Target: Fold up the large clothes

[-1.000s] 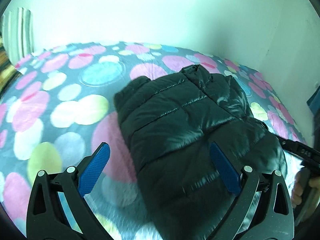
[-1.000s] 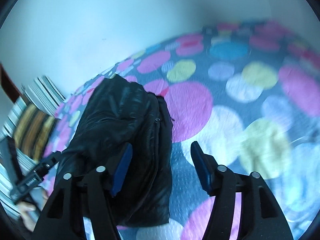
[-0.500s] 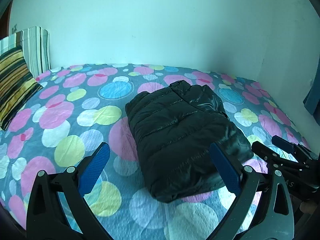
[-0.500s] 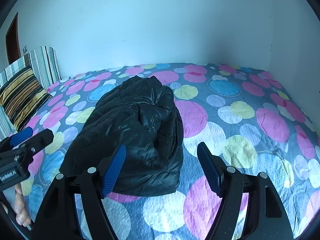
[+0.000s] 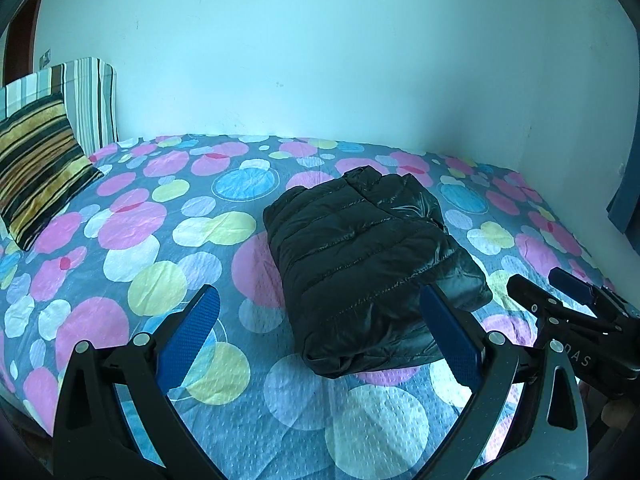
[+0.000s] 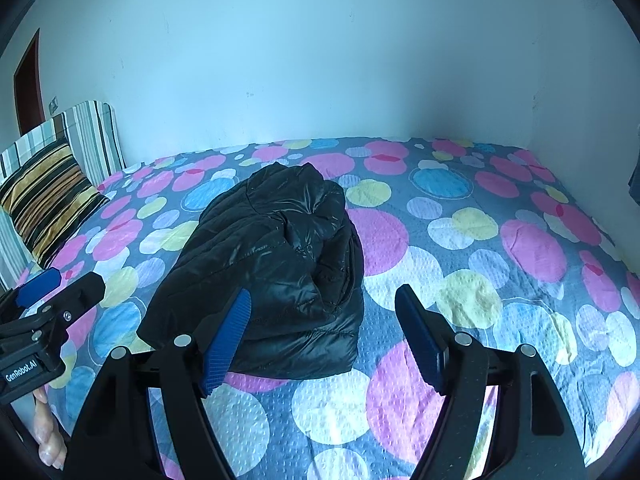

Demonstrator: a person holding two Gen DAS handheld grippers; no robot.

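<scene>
A black quilted puffer jacket [image 5: 368,264] lies folded into a compact block on the dotted bedspread [image 5: 168,240]; the right wrist view shows the same jacket [image 6: 276,264] from its other side. My left gripper [image 5: 320,340] hangs open above the bed's near part, its blue pads [image 5: 188,340] empty, the jacket just beyond them. My right gripper [image 6: 322,338] is open too, with nothing between its pads [image 6: 228,336], near the jacket's front corner. Each gripper shows in the other's view: the right one [image 5: 568,300] at the right edge, the left one [image 6: 48,292] at the left edge.
A striped pillow [image 5: 40,168] leans against a striped cushion [image 5: 92,100] at the bed's left end. Pale walls [image 5: 320,60] border the bed behind and on the right. A hand [image 6: 48,432] shows at the lower left of the right wrist view.
Both grippers have pulled back and up from the jacket, so it looks smaller and farther away. The jacket lies still on the bed. Both stay open.
</scene>
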